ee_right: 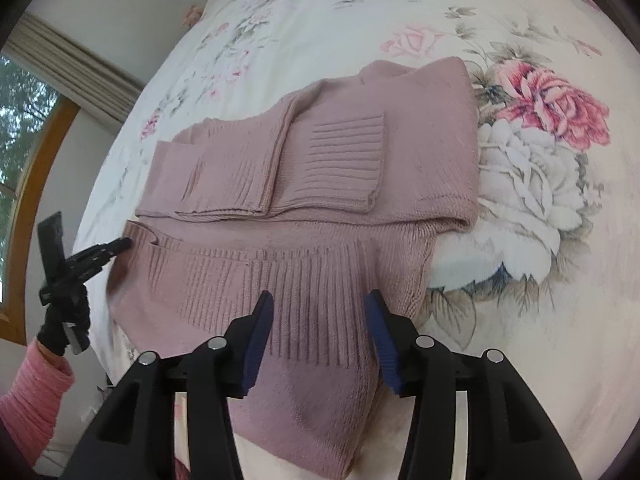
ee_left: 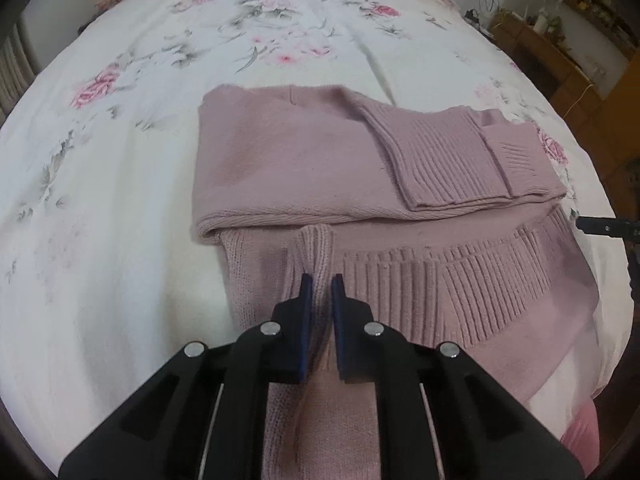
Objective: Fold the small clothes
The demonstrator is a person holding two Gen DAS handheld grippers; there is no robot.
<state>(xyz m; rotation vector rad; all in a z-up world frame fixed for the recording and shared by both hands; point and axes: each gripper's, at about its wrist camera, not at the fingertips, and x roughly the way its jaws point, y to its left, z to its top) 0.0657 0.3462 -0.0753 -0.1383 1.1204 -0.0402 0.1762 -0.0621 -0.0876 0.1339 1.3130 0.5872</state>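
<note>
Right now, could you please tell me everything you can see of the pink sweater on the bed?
The pink sweater is a dusty-pink knit, plain across the body and ribbed at cuffs and hem. It lies partly folded on the floral bedsheet, both sleeves laid across the body, the ribbed hem nearest the cameras and hanging over the bed's edge. The left hand-held gripper pinches a raised ridge of hem. The right hand-held gripper hangs open over the hem at the other side.
</note>
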